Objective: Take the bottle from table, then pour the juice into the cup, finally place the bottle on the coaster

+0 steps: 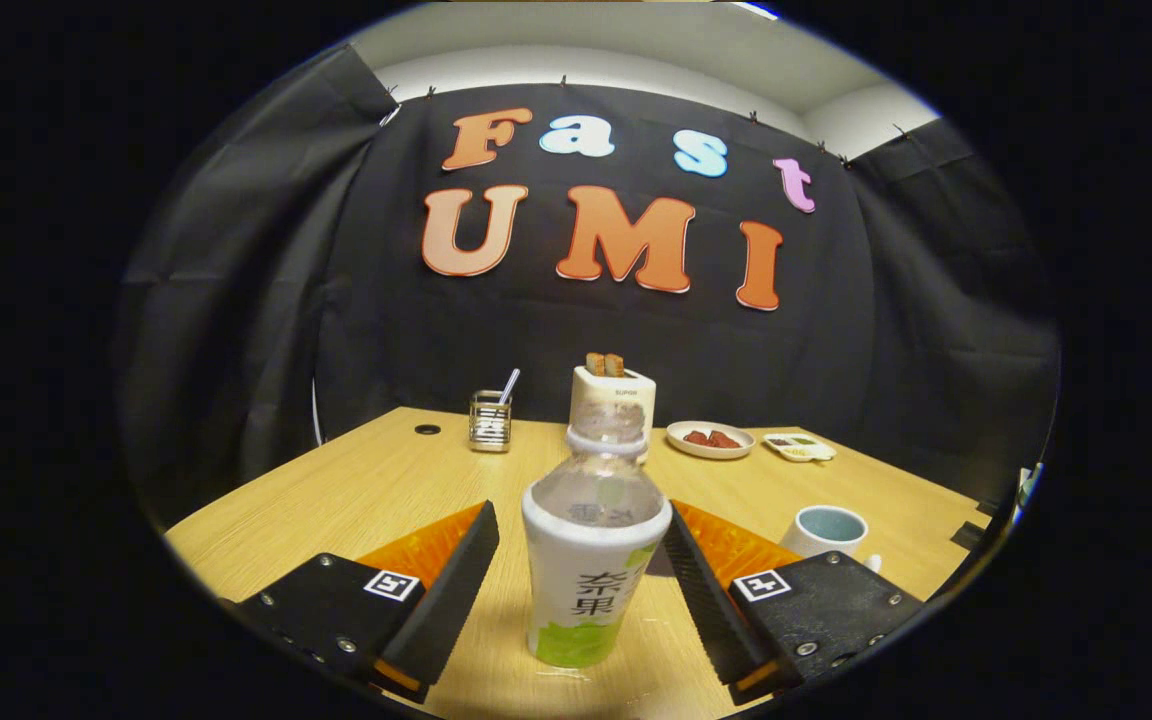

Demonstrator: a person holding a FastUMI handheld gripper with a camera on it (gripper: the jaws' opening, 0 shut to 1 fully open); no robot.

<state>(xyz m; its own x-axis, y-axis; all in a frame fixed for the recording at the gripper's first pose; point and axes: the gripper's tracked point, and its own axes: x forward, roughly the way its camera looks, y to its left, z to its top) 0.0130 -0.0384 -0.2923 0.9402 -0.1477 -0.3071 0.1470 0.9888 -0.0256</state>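
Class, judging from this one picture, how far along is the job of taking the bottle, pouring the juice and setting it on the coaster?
Nothing is finished yet. In hand: the clear plastic bottle with the white and green label stands upright on the wooden table between the open tongs, whose fingers have not closed on it. Left: gripping, lifting, pouring into the white cup beyond the right finger, then placing the bottle on a coaster.

Bottle (pixel 591 570): the wrap label carries large dark characters, printed upright. Toaster (pixel 613 398): small brand mark on the front face, too small to read. Gripper (pixel 579 520): one square black-and-white coded marker on each finger; jaws stand apart, flanking the bottle.
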